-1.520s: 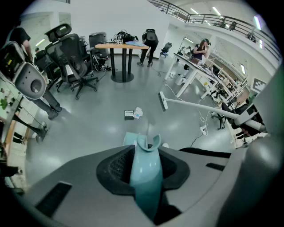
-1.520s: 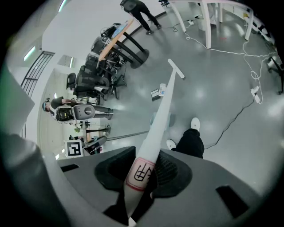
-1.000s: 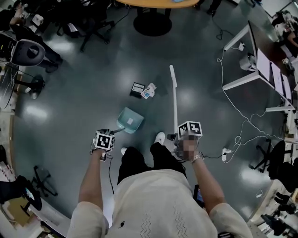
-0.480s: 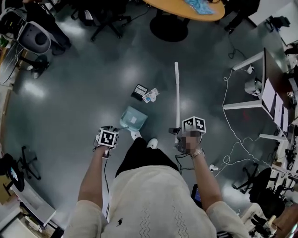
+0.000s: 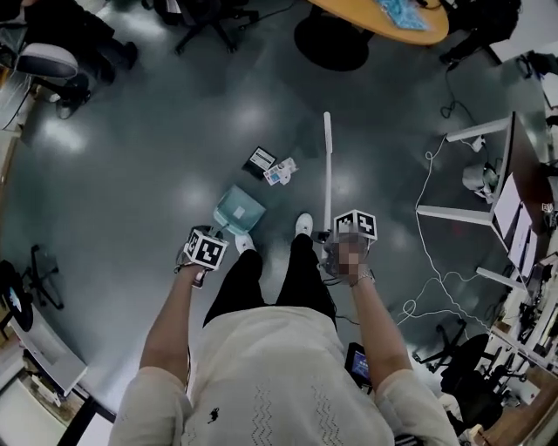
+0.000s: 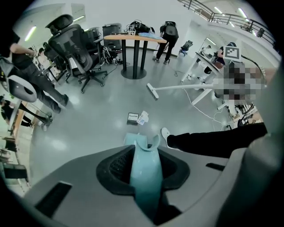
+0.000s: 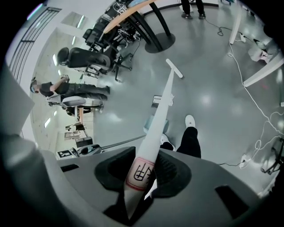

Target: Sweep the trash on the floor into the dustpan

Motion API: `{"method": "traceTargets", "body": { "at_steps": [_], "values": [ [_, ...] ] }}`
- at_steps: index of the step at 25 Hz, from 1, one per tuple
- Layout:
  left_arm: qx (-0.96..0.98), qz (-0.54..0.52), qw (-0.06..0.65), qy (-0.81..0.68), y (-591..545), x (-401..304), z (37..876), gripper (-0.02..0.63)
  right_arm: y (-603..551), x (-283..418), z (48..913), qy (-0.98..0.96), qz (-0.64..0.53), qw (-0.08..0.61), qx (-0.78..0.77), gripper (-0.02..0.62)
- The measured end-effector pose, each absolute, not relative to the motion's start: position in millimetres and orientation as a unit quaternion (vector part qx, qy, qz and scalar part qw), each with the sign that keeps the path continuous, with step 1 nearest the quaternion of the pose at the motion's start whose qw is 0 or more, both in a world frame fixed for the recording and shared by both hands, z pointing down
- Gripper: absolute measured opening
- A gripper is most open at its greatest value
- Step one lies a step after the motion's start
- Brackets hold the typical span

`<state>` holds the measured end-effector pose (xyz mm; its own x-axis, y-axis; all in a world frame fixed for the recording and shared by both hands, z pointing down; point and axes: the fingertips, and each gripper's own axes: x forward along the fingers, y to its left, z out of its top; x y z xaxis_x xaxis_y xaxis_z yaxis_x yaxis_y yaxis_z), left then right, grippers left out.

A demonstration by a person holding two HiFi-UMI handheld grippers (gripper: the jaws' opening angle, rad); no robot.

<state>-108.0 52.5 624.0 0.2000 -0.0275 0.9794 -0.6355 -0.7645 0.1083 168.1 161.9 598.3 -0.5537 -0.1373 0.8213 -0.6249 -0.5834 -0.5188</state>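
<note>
The trash, a black card (image 5: pixel 260 159) and a white-and-blue wrapper (image 5: pixel 280 171), lies on the grey floor ahead of my feet. My left gripper (image 5: pixel 206 248) is shut on the teal dustpan's handle (image 6: pixel 144 170). The dustpan (image 5: pixel 240 211) hangs just short of the trash, which shows beyond it as card (image 6: pixel 132 118) and wrapper (image 6: pixel 142 117). My right gripper (image 5: pixel 349 233) is shut on the white broom stick (image 7: pixel 153 133). The broom (image 5: pixel 329 174) points forward, to the right of the trash, and its head (image 7: pixel 174 68) is at the far end.
A round orange table (image 5: pixel 384 17) on a black base stands ahead. Office chairs (image 5: pixel 52 65) and seated people are at the far left. White desk legs (image 5: pixel 453 213) and trailing white cables (image 5: pixel 432 279) lie to the right. My shoes (image 5: pixel 302 225) are behind the dustpan.
The person has stepped forward, one foot after the other. Both grippers have carried the dustpan and broom a little nearer the trash, with their grips unchanged.
</note>
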Motion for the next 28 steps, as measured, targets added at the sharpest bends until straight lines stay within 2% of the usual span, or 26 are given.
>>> {"method": "traceTargets", "body": {
  "at_steps": [4,14,19,24,28],
  "values": [
    [0.720,0.611,0.246,-0.220,43.6,-70.4,639.8,0.094,145.3,205.8,623.5,-0.430,0.780,0.177,0.419,0.123],
    [0.706,0.599,0.262,-0.272,9.9,-21.9,664.3,0.094,144.9,296.2,699.9,-0.445,0.753,0.316,0.368,0.121],
    [0.701,0.575,0.296,-0.301,13.1,-12.5,664.5,0.094,149.9,312.7,723.3,-0.432,0.743,0.353,0.370,0.097],
    [0.702,0.582,0.281,-0.299,13.3,0.6,666.5,0.094,146.1,323.5,732.0,-0.416,0.731,0.390,0.375,0.071],
    [0.702,0.579,0.288,-0.297,7.0,-10.4,666.5,0.094,152.3,305.0,724.0,-0.394,0.739,0.418,0.353,0.065]
  ]
}}
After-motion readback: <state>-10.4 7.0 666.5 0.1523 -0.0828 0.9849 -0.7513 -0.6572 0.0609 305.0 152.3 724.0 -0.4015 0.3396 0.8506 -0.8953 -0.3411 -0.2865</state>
